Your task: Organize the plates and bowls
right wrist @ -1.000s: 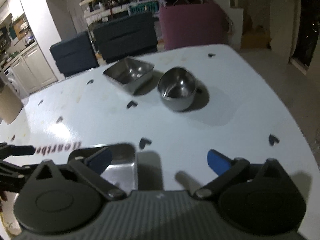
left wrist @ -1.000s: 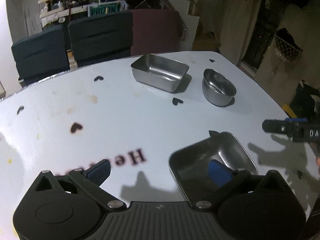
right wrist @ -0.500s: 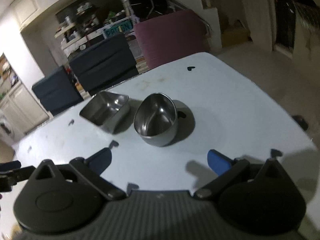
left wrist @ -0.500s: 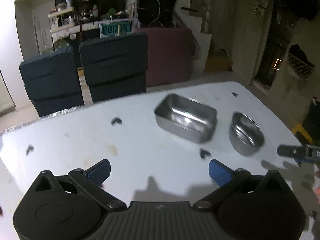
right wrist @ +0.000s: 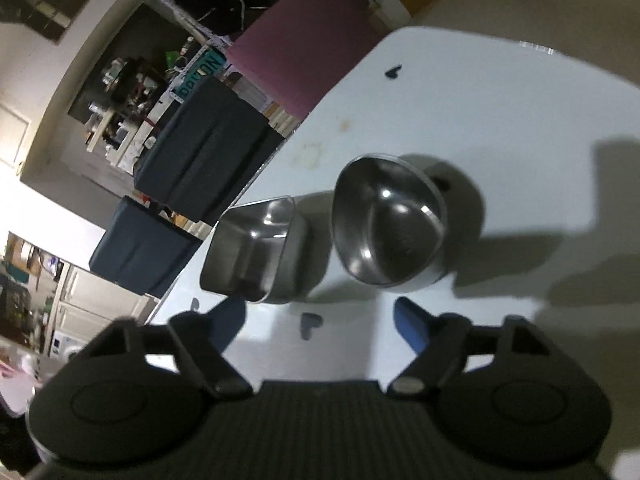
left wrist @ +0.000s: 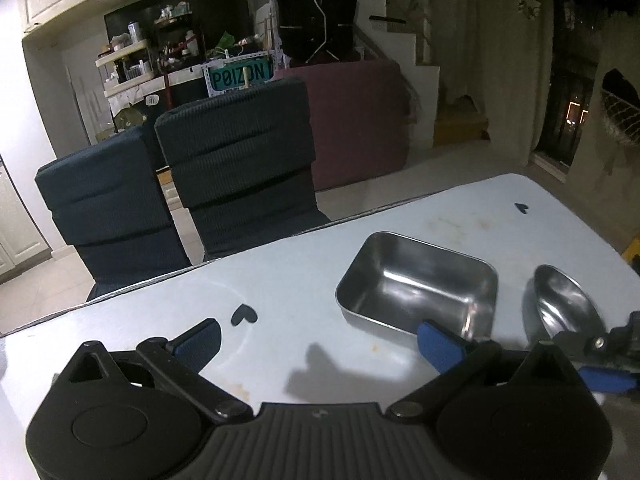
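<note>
2 grippers, left (left wrist: pixel 318 338) and right (right wrist: pixel 320 318), hold jaws wide, partly hiding the tray (left wrist: pixel 416 282).

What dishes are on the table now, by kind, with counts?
Rectangular steel trays: 1
Round steel bowls: 1
Total: 2, side by side on the white table, neither held; both sets of jaws are open.

surface: white table (left wrist: pixel 312 292) | on it: rectangular steel tray (left wrist: pixel 416 284), round steel bowl (right wrist: pixel 388 228), side by side
</note>
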A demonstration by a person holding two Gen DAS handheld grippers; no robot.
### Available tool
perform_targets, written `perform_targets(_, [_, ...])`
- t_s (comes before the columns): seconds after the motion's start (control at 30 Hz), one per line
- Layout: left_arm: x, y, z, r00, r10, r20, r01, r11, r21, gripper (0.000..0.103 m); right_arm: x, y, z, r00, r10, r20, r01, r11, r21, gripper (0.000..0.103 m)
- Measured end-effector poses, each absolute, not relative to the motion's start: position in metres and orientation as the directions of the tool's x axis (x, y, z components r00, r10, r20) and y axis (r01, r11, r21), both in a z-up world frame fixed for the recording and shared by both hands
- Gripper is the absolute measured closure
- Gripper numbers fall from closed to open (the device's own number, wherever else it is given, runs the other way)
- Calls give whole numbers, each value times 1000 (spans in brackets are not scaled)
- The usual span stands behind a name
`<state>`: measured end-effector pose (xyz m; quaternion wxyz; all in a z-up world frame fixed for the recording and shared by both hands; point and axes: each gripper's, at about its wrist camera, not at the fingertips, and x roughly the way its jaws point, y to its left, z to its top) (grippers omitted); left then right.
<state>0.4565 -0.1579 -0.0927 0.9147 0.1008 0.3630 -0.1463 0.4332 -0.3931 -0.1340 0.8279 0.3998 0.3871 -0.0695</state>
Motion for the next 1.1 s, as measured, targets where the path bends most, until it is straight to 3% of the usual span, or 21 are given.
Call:
perform_targets(0.13, [471, -167, -108, 692, -178, -700, 344, 933, 103, 0, 449, -388, -145, 685, 200, -701, 459, 628, 628, 33])
perform_targets(0.43, [498, -177, -134, 694, -166, -701, 351, 928, 128, 0, 472, -381, -162, 698, 232, -677, 477, 554, 682, 34])
perform_targets(0.7, [507, -161, -139, 703, -125, -700, 289, 949, 122, 0, 480, -375, -161, 660, 194, -726, 449, 673, 587, 41])
perform_targets(0.83, [502, -152, -134, 699, -138, -702, 291, 951, 102, 2, 474, -382, -156, 670, 171, -722, 446, 685, 576, 55])
perform_targets(0.9, [498, -147, -133, 694, -153, -704, 299, 950, 89, 9, 472, -382, -154, 670, 166, -724, 435, 703, 563, 62])
perform_targets(0.97, [496, -142, -133, 670, -181, -720, 311, 949, 51, 16, 470, -381, -152, 667, 170, -725, 420, 719, 554, 76])
perform_targets(1.1, [492, -138, -135, 650, -196, -734, 329, 944, 39, 38, 470, -372, -150, 667, 177, -724, 381, 753, 536, 85])
